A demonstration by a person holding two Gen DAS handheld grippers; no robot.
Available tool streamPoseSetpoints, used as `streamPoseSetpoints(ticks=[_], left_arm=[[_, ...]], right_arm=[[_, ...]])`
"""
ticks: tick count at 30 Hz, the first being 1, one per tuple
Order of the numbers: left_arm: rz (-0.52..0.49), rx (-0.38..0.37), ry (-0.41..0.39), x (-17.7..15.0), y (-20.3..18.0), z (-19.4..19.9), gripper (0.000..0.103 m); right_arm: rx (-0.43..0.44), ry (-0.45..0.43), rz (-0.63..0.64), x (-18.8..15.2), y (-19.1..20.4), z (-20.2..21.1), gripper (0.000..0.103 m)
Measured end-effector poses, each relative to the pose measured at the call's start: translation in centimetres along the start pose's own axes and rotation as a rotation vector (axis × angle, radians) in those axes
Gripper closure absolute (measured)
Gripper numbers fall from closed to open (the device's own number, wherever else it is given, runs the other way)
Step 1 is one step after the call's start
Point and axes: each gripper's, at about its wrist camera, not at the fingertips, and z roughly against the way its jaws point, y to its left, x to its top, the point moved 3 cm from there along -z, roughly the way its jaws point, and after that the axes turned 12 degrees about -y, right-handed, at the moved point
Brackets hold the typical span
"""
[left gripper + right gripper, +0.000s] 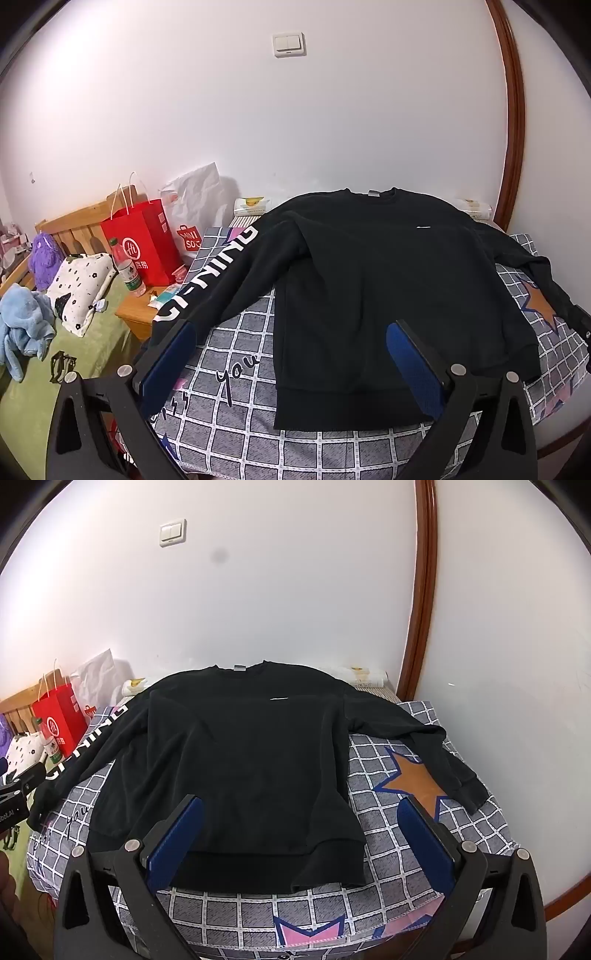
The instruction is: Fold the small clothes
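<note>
A black long-sleeved cotton sweatshirt (369, 280) lies flat, front up, on a grey checked bedspread with stars (240, 435), its collar toward the white wall. In the left wrist view, the left claw (291, 354) hovers over the hem, jaws spread wide and holding nothing; the lettered sleeve runs past its left finger. A red paper shopping bag (144, 240) stands beside the bed. In the right wrist view, the right claw (299, 830) hangs wide open and empty above the sweatshirt's (240, 746) hem corner.
</note>
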Motion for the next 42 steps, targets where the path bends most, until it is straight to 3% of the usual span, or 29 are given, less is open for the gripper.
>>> streamPoseSetpoints(ticks=[42], left_arm=[[-0.007, -0.002, -0.016, 0.5, -0.4, 0.3, 0.0]], right_arm=[[-0.039, -0.004, 0.002, -0.2, -1.4, -0.1, 0.0]])
